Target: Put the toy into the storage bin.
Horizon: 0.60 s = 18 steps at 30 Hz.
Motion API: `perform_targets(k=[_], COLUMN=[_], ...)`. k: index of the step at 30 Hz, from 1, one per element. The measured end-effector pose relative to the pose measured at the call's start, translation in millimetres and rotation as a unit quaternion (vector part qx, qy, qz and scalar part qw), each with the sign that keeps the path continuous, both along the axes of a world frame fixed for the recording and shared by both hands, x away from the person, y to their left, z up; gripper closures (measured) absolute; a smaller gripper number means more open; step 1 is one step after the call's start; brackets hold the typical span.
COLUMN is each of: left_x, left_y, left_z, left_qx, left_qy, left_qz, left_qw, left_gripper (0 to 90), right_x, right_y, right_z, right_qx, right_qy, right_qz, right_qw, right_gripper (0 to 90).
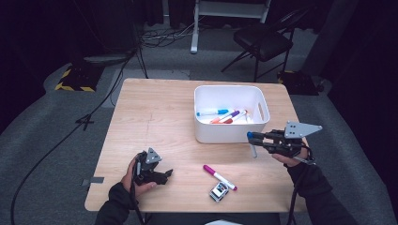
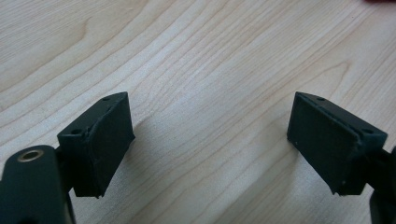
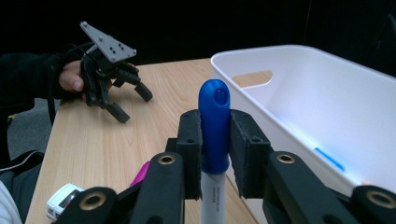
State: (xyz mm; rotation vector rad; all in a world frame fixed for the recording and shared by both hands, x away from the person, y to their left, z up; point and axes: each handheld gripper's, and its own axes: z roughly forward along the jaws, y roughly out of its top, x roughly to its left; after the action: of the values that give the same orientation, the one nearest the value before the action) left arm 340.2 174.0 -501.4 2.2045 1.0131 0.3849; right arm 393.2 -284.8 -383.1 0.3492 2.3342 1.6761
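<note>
Marker (image 3: 214, 122) with a blue cap sits clamped between the pads of the right gripper (image 1: 256, 137), its jaws closed tight on the cap end while the white barrel hangs below them. In the high view this gripper is held off the table (image 1: 155, 117), just beside the bin (image 1: 231, 114) at its near right corner, and the marker tilts down toward the wood. In the right gripper view the blue cap stands upright between the two jaws, with the bin wall close on the right and its handle slot behind.

The bin is white and holds several markers, among them one with a blue cap and one with a purple cap, lying across its floor.

The left gripper (image 1: 164, 173) rests low over the table, well away from the bin toward the near left corner. Its jaws stand apart with nothing between them; in the left gripper view, bare wood grain lies between the two pads (image 2: 100, 140). The hand (image 1: 136, 180) behind it wraps the gripper body.

A pink marker (image 1: 219, 176) lies flat on the table in front of the bin, between the two grippers, pointing diagonally. Just beside its white end, farther from the bin, sits a toy car (image 1: 219, 191); whether the two touch is hard to tell.
</note>
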Motion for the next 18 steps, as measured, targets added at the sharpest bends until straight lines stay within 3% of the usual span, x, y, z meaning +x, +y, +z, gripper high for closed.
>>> perform_targets(k=[10,18], left_x=[0.0,0.0], left_y=[0.0,0.0], left_z=[0.0,0.0], left_qx=[0.000,0.000], left_qy=[0.000,0.000], left_qz=[0.000,0.000], left_qw=[1.0000,1.0000], left_gripper=[14.7,14.6], right_x=[-2.7,2.3], right_y=[-15.5,-15.9], right_z=[45.9,73.4], right_qx=[0.009,0.018], right_qy=[-0.033,-0.050], right_qz=[-0.027,-0.039], right_qw=[0.9990,0.9979], right_gripper=[75.4,75.4])
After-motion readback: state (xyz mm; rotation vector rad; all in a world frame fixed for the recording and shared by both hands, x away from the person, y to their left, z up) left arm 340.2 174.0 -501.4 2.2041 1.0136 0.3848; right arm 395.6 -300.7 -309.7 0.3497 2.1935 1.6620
